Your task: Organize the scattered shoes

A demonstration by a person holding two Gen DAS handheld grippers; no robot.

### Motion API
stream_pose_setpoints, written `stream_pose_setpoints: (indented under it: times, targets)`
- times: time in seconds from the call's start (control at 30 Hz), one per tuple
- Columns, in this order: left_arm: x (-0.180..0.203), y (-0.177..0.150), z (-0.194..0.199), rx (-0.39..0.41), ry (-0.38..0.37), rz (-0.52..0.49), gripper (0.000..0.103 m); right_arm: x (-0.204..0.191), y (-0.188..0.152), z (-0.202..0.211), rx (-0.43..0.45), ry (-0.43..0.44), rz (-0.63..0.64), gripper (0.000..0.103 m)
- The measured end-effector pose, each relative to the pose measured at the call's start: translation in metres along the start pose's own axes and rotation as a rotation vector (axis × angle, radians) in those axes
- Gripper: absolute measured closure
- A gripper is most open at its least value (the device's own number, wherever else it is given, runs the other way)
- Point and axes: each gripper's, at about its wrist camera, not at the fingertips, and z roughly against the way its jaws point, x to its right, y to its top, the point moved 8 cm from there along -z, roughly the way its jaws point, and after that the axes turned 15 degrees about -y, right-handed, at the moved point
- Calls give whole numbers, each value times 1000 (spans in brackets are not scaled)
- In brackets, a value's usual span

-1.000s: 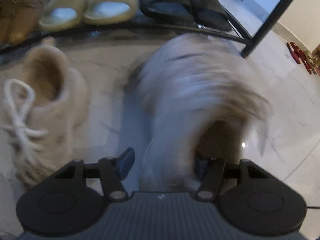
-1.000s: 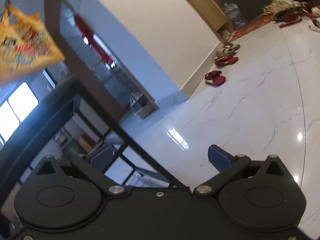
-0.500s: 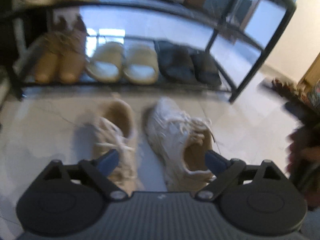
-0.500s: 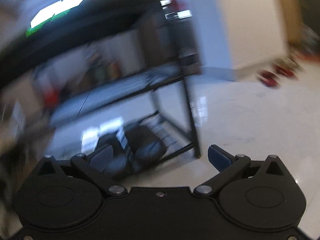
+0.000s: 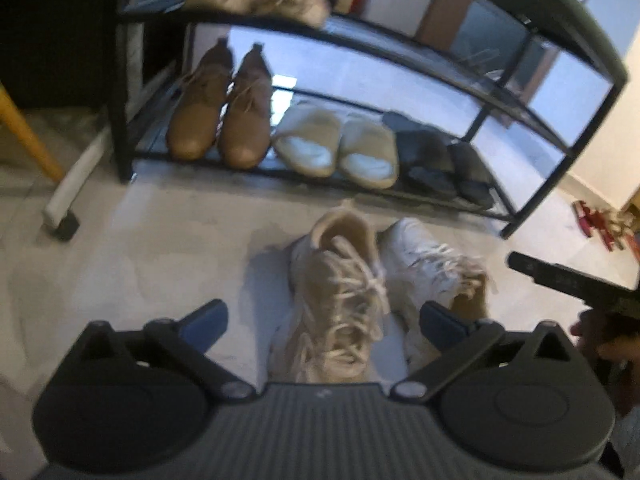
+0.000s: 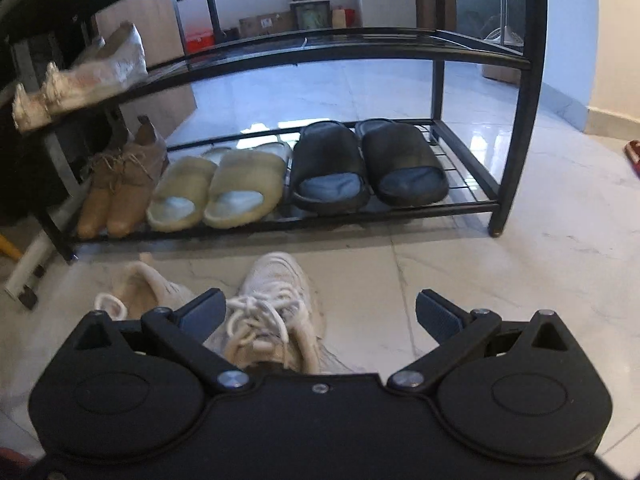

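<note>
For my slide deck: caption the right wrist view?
Open right gripper hovering over a white sneaker before the shoe rack.

I'm in a home entryway, black metal shoe rack (image 6: pixel 516 128), slides (image 6: pixel 368 164) on it, glossy marble floor (image 6: pixel 520 272)

You have a glossy white marble-tile floor (image 6: pixel 520 248) under everything. At your far left a slanted yellow-orange pole (image 5: pixel 24 132) stands near a white tube leg with a black foot (image 5: pixel 66 200). Far back sit a red plastic box (image 6: pixel 199 38) and a brown cardboard box (image 6: pixel 266 22).
</note>
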Motion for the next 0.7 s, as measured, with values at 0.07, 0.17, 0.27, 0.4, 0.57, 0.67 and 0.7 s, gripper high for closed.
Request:
stream_pose_setpoints:
  times: [0.07,0.17,0.27,0.4,0.57,0.67,0.7]
  targets:
    - [-2,0,-4,-8,22,-7,1,-4,-5,-2,-7,-12,27,0]
    - [-5,2,-9,-6,35,-14,1,-12,-9,-5,1,-26,92,0]
    - [-9,2,-13,-20,47,-3,1,-27,-9,-6,27,-29,164,0]
    - [-14,0,-18,-51,52,17,1,-41,-10,-3,54,-19,216,0]
    - [-15,-2,-16,-50,81,2,0,-45,-15,-8,26,-17,239,0]
    - [-17,-3,-14,-42,101,6,0,-44,-17,-12,0,-12,221,0]
    - [-18,-3,-13,-40,108,11,0,-43,-17,-13,-7,-9,214,0]
